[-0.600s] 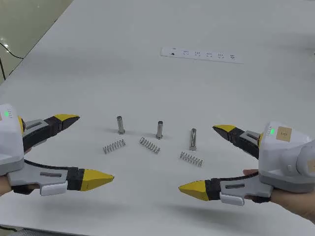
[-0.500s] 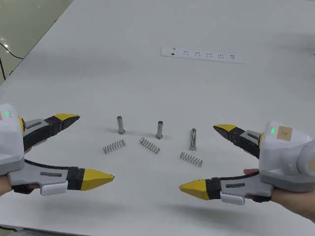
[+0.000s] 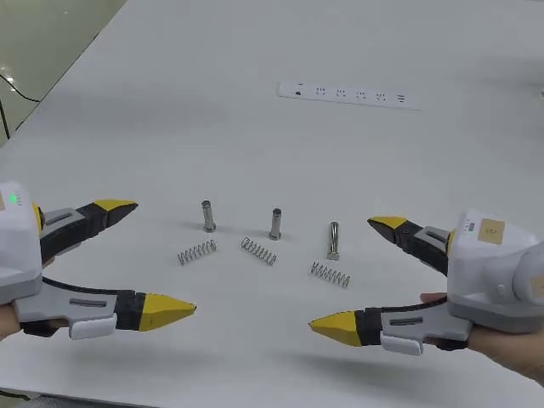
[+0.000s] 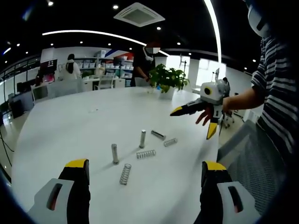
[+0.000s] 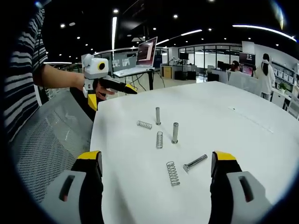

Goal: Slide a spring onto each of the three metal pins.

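Three metal pins sit mid-table: the left pin [image 3: 207,216] and the middle pin [image 3: 275,223] stand upright, and the right pin [image 3: 333,241] [image 5: 195,162] lies on its side. A loose spring lies in front of each: left spring [image 3: 197,252], middle spring [image 3: 258,251], right spring [image 3: 330,274]. My left gripper [image 3: 153,257] [image 4: 145,164] hovers left of the row, open and holding nothing. On the other side my right gripper [image 3: 347,273] [image 5: 156,156] is also open, its yellow tips close to the right spring and pin without touching them.
A white power strip [image 3: 348,94] lies further back on the white table [image 3: 255,136], whose left edge runs diagonally at the far left. A mesh chair [image 5: 46,135] stands by the near edge. A potted plant [image 4: 169,79] sits at the table's far end.
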A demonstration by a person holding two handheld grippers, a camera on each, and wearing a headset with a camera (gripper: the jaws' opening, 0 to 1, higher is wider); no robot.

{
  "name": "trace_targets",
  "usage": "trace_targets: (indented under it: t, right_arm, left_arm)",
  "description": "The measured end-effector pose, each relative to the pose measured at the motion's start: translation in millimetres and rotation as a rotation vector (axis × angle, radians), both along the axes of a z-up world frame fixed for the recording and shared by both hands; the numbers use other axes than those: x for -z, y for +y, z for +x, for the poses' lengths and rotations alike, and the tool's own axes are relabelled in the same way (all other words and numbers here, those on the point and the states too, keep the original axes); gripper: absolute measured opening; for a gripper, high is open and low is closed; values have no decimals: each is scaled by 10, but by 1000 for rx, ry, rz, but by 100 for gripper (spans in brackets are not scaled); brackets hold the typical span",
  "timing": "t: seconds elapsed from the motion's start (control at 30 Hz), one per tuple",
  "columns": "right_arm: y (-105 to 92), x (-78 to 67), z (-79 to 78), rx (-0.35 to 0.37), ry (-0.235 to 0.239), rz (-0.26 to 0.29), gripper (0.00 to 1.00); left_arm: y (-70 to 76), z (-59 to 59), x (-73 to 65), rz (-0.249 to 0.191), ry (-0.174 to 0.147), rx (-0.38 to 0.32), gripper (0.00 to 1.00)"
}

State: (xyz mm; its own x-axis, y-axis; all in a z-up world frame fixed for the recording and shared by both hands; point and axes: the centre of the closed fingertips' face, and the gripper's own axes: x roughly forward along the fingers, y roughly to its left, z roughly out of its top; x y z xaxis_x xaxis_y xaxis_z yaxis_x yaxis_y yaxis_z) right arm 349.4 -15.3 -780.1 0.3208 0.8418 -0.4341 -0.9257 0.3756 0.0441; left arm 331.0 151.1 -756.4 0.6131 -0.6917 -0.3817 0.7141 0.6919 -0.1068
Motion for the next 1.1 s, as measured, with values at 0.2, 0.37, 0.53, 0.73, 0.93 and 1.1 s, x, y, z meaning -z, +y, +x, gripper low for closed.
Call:
trace_targets:
  t: [0.2, 0.37, 0.53, 0.73, 0.93, 1.1]
  right_arm:
    - [-4, 3, 10, 2, 3, 2, 98]
    - [-16, 18, -6, 2, 10, 1, 97]
    - [-59, 62, 0, 9, 19, -6, 97]
    - [-113, 88, -14, 12, 26, -14, 97]
    - [-190, 67, 11, 30, 20, -5, 97]
    - [-203, 59, -1, 37, 31, 8, 97]
  left_arm:
    - [-11, 20, 22, -10, 3, 3, 97]
    - [-23, 18, 24, -15, 5, 5, 97]
    - [-23, 13, 67, -15, 19, 16, 97]
    - [3, 28, 94, -17, 27, 8, 97]
    - [1, 27, 90, -15, 27, 12, 97]
    - [8, 33, 85, -17, 26, 11, 97]
